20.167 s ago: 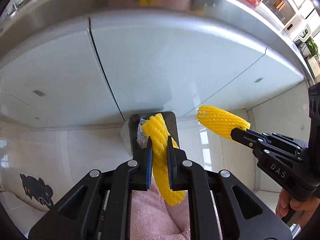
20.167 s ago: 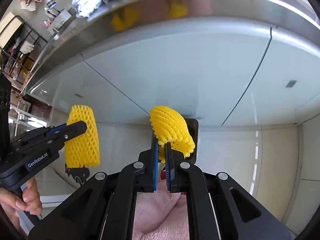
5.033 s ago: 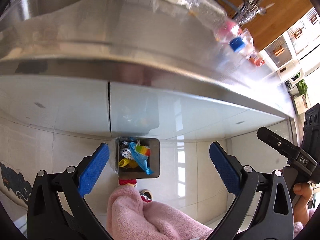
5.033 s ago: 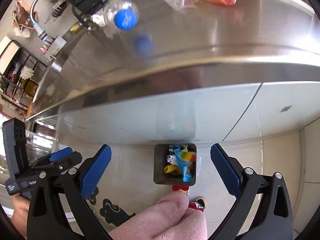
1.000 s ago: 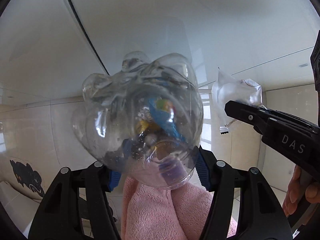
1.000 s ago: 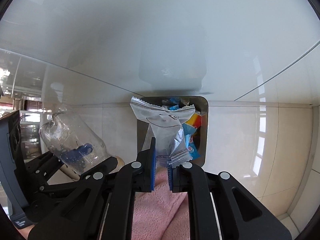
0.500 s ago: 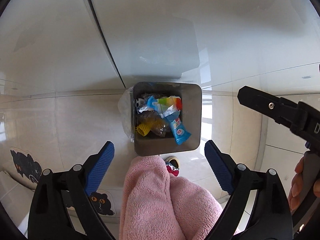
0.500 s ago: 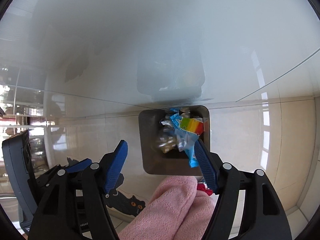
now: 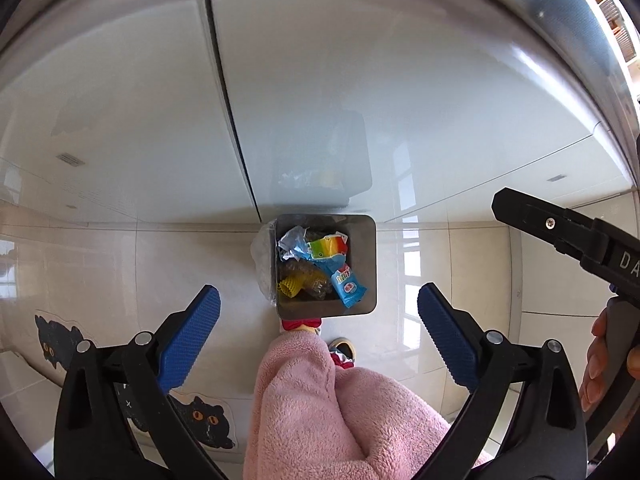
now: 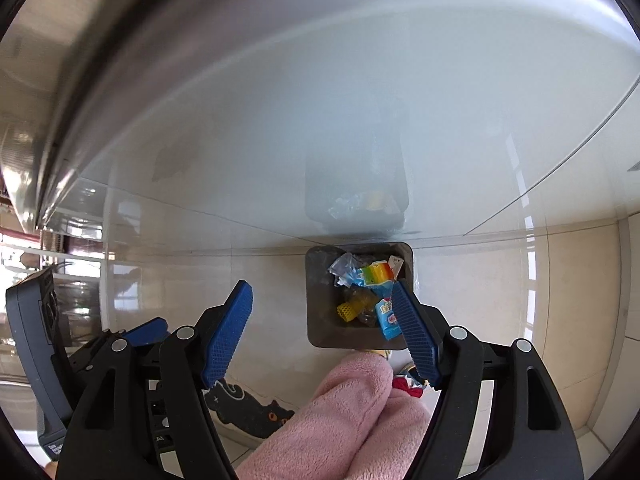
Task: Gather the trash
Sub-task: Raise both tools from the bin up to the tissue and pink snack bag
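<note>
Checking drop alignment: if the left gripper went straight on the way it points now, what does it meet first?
Most likely the trash bin on the floor: it sits between the open fingers of the left gripper, with wrappers heaped inside. Nothing shows in between, though depth is hard to judge through the fisheye.

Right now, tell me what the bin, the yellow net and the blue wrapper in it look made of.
Bin: looks like brushed metal, with dull grey walls and a soft sheen.
Yellow net: probably foam mesh, given its open lattice and matte look.
Blue wrapper: seemingly glossy plastic film, printed and creased.
</note>
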`<action>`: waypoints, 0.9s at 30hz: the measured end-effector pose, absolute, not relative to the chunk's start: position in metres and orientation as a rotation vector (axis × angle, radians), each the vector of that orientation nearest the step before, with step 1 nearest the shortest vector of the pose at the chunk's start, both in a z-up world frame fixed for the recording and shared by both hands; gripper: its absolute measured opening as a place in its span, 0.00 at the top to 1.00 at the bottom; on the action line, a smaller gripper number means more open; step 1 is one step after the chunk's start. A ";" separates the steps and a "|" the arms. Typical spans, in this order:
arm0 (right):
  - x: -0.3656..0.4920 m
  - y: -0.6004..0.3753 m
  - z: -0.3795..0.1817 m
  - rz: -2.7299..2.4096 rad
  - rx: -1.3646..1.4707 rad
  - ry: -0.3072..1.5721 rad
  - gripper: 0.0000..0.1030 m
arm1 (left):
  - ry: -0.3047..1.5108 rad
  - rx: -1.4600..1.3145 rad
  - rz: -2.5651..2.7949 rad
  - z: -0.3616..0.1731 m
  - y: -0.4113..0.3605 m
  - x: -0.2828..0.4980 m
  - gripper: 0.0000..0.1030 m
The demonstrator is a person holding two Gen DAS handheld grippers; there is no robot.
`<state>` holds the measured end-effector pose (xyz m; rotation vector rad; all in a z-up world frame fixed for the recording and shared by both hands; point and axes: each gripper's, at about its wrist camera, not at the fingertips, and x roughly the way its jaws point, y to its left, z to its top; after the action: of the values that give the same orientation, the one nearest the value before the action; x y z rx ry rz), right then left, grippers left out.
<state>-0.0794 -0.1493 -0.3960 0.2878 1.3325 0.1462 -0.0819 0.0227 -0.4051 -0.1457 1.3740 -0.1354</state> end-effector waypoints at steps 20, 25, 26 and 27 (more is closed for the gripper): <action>-0.084 -0.167 -0.215 0.108 0.124 1.028 0.24 | 1.012 -0.197 -0.155 -0.210 0.043 -0.049 0.08; -0.058 -0.185 -0.183 0.041 0.129 0.950 0.20 | 0.967 -0.184 -0.127 -0.191 0.051 -0.006 0.08; -0.051 -0.189 -0.180 0.023 0.131 0.942 0.20 | 0.960 -0.184 -0.127 -0.188 0.051 0.003 0.08; -0.044 -0.195 -0.177 0.008 0.136 0.936 0.20 | 0.955 -0.180 -0.124 -0.186 0.052 0.014 0.08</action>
<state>-0.0439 -0.1949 -0.1772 0.1357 0.9357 0.0084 0.0138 0.0519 -0.1860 -0.1803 0.9548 -0.1237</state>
